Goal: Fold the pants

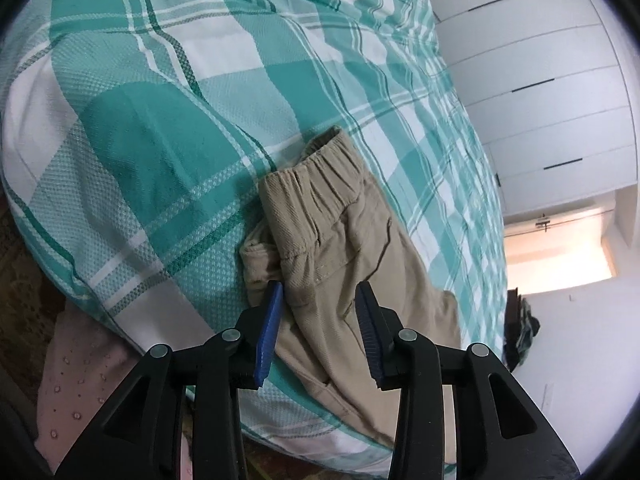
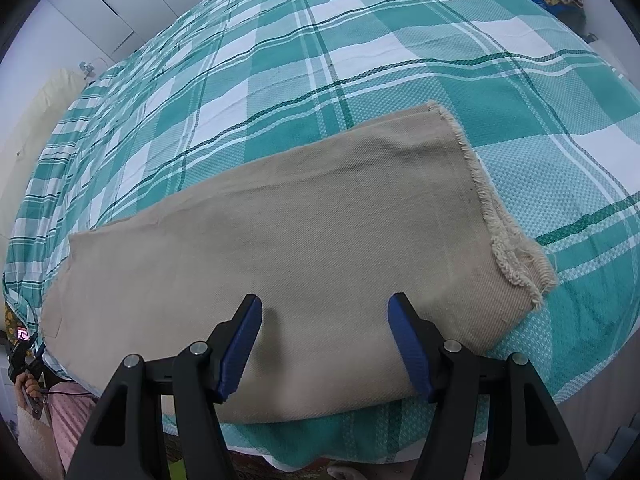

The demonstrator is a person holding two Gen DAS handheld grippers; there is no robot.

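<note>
Under both grippers, the bed (image 2: pixel 360 40) spreads out in a teal-and-white plaid cover, and the pants (image 2: pixel 280 240) lie flat on it near its front edge, already doubled leg over leg into one long tan strip.

The right gripper (image 2: pixel 325 344) hovers just above the leg part, jaws released and standing wide with bare cloth showing between them; the frayed hems (image 2: pixel 508 240) lie ahead of it and to its right.

The left gripper (image 1: pixel 320 320) hangs over the other end, jaws apart and clasping nothing, though the tan cloth runs between them; the gathered elastic waistband (image 1: pixel 316 172) sits just ahead of its tips.

The cloth looks like a mid-weight twill: soft, limp, light enough to lift from two corners, and likely to sag in the middle if raised from one. It should not be slippery against the ribbed blue pads (image 1: pixel 268 328).

The stitched waistband looks the firmest hold at one end. At the other, a bite just inside the hem, catching both layers, seems safer than the loose fringe, which may pull free or let the lower layer drop.
</note>
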